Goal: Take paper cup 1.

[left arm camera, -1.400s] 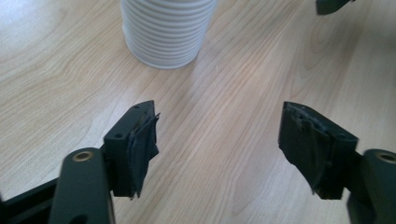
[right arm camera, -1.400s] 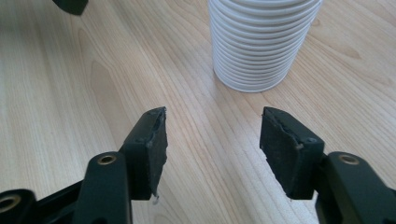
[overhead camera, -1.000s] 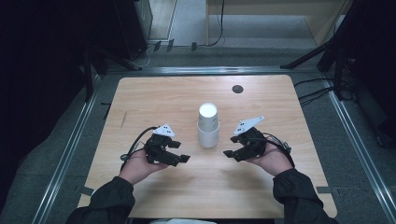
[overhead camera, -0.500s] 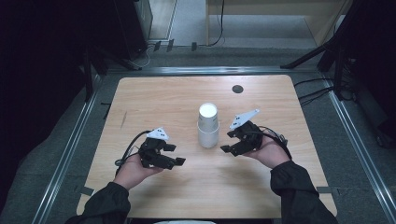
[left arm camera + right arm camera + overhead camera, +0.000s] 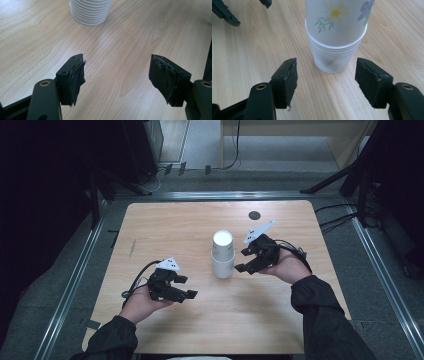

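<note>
Right gripper (image 5: 325, 81) just opening, jaws apart and empty, stack of cups (image 5: 335, 37) straight ahead, untouched. Left gripper (image 5: 116, 78) gaping too, holding nothing, cups farther ahead.

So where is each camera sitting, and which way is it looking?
High view: sits above the person's side, looks forward and down on the wooden table; forearms, left gripper and right gripper show.
Left gripper view: rides that gripper, looks along its parted jaws at the stack of paper cups.
Right gripper view: rides that gripper, faces the stack close up between parted jaws.
All three share the stack and the table.
</note>
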The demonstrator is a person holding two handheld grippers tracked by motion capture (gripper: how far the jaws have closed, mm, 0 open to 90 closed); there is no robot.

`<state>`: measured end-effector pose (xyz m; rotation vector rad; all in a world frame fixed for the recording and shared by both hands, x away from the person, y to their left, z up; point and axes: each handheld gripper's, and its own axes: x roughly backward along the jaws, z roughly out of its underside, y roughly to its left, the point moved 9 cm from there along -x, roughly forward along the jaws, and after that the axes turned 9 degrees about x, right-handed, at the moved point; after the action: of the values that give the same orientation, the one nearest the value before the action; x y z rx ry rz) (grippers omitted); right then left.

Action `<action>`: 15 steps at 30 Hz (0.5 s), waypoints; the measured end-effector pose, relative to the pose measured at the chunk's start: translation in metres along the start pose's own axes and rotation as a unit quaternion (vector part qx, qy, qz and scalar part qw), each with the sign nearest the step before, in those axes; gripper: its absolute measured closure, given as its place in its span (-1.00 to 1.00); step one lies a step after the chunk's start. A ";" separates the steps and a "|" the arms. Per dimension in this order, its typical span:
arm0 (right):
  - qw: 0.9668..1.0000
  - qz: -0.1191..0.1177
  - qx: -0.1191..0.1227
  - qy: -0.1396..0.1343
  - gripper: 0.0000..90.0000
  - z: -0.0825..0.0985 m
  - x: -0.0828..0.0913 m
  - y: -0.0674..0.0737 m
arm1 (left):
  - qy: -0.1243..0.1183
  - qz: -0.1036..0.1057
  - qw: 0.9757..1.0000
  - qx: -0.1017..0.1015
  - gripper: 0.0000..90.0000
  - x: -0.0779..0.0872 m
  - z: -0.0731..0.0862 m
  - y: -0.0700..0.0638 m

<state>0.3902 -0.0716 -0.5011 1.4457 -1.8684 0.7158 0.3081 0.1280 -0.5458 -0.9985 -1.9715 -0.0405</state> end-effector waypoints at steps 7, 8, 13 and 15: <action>1.000 -0.003 0.018 0.016 -0.29 -0.011 0.003 -0.008 | 0.003 0.002 1.000 0.003 -0.37 0.000 0.001 0.000; 1.000 -0.004 0.018 0.017 -0.30 -0.012 0.003 -0.008 | 0.003 0.003 1.000 0.003 -0.36 0.000 0.001 0.000; 0.999 -0.010 0.025 0.029 -0.31 -0.018 0.003 -0.009 | 0.001 0.004 1.000 -0.001 -0.36 0.000 0.000 -0.002; 0.999 -0.011 0.026 0.031 -0.33 -0.020 0.003 -0.009 | 0.000 0.007 1.000 -0.001 -0.36 0.000 -0.001 -0.003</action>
<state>0.4021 -0.0604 -0.4859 1.4582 -1.7965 0.7940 0.3066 0.1257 -0.5441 -1.0143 -1.9647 -0.0353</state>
